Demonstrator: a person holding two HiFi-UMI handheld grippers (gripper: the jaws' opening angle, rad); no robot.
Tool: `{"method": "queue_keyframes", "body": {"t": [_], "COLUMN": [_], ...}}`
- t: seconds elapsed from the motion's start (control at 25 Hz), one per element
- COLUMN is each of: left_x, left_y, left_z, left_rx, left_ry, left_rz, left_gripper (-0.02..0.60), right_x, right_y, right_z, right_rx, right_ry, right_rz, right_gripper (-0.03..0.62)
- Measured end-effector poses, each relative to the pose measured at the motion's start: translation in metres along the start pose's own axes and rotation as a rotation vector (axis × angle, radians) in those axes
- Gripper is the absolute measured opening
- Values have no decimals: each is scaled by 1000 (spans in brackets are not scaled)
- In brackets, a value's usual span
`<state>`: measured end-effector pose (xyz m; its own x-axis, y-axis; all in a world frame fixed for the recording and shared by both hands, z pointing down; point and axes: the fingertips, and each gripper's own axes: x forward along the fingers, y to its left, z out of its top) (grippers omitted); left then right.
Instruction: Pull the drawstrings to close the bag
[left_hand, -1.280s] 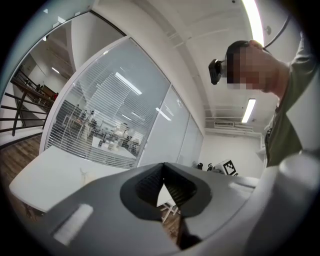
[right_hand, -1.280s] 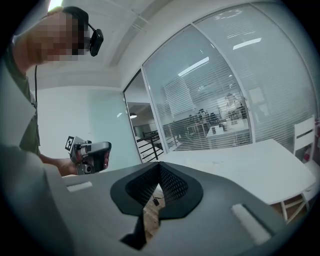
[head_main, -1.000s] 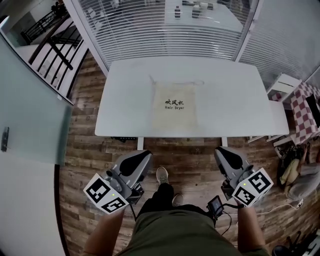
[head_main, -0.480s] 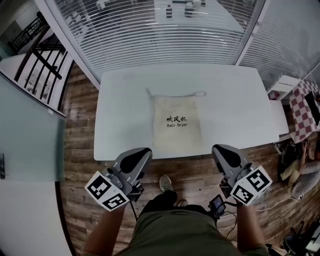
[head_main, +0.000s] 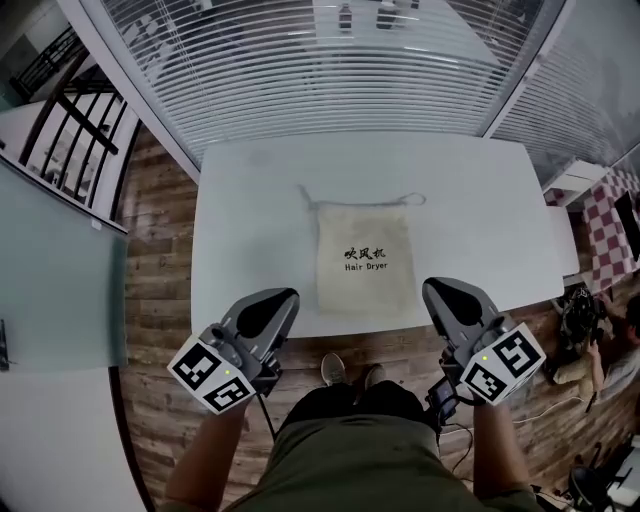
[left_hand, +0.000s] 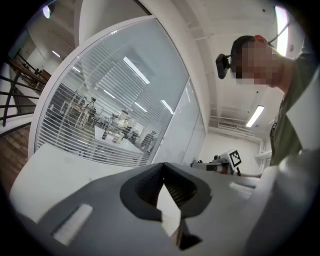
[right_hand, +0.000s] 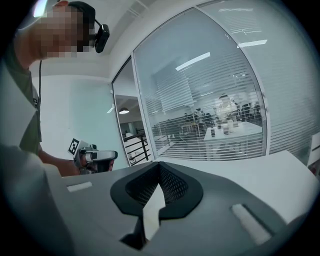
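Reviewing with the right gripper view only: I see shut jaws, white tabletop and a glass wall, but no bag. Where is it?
Observer: In the head view the bag lies flat on the white table, near its front edge.
Operator: Is its mouth drawn shut?
Observer: No. The mouth, on the far side, is at full width, and the drawstring lies slack beside it.
Operator: And the left gripper?
Observer: The left gripper has its jaws together, with nothing between them.
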<state>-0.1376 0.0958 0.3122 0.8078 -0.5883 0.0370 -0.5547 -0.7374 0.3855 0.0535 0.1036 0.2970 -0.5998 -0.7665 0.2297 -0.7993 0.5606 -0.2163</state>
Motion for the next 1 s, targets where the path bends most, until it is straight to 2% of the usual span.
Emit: {"method": "queue_keyframes", "body": {"t": [0.24, 0.48, 1.0], "left_x": [18, 52, 113], "left_y": [26, 52, 136], "left_z": [-3, -7, -46], "left_rx": [24, 45, 101], "left_ry": [44, 88, 249], "left_rz": [35, 77, 282], "left_gripper": [0, 0, 0], "right_x": [20, 42, 97], "right_y": [-29, -77, -197], "right_z": [0, -1, -32], "right_rx": [7, 17, 25], "right_ry": [27, 49, 169], "right_rz": [-2, 13, 62], "right_gripper": [9, 9, 11]}}
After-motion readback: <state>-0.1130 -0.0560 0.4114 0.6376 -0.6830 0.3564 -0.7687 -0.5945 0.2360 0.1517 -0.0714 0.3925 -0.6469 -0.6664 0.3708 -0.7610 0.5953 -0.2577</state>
